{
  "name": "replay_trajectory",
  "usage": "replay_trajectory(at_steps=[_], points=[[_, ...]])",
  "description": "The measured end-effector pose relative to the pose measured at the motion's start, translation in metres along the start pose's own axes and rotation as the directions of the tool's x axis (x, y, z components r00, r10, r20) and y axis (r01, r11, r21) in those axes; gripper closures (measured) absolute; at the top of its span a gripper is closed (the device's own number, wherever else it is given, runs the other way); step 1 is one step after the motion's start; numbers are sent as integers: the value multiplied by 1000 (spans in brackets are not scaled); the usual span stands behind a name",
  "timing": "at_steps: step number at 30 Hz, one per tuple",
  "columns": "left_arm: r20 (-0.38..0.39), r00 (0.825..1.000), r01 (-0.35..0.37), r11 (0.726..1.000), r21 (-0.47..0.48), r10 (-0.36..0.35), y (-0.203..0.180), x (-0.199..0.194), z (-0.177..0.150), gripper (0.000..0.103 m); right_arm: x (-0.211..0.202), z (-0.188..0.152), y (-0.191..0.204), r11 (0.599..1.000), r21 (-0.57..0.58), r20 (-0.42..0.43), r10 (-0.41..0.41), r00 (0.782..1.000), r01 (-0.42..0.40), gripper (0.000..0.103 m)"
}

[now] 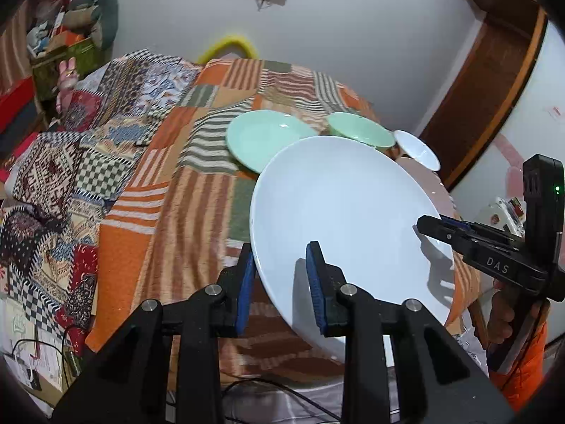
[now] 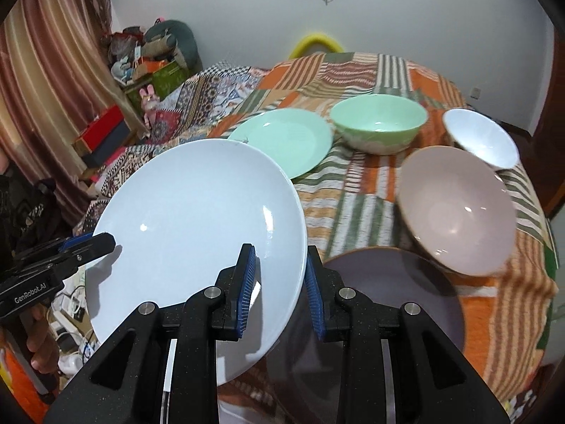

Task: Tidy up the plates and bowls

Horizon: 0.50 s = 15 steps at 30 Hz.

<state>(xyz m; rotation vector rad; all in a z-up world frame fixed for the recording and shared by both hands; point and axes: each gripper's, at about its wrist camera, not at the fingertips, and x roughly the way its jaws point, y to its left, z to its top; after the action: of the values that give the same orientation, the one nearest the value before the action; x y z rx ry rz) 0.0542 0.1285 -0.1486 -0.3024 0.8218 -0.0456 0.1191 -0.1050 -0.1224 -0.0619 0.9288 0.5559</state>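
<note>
While tilted above the table, white plate (image 1: 339, 212) – both claws clamping opposite rims.

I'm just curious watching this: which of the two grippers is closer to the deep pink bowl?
Right. The right gripper clamps the big white plate's rim just beside the pink bowl; the left gripper grips the plate's opposite edge, farther away.

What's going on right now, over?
Both grippers, left and right, clamped on white plate rim. Plate lifted, tilted. Purple plate below; nothing blocking.
</note>
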Motion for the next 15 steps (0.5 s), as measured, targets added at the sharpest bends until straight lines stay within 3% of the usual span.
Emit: replay_trajectory(at_steps=[15], points=[[-72,997,49,994,102,-41,-68,13,-12,75,-37,-34,-42,994,87,27,-73,997,71,77]])
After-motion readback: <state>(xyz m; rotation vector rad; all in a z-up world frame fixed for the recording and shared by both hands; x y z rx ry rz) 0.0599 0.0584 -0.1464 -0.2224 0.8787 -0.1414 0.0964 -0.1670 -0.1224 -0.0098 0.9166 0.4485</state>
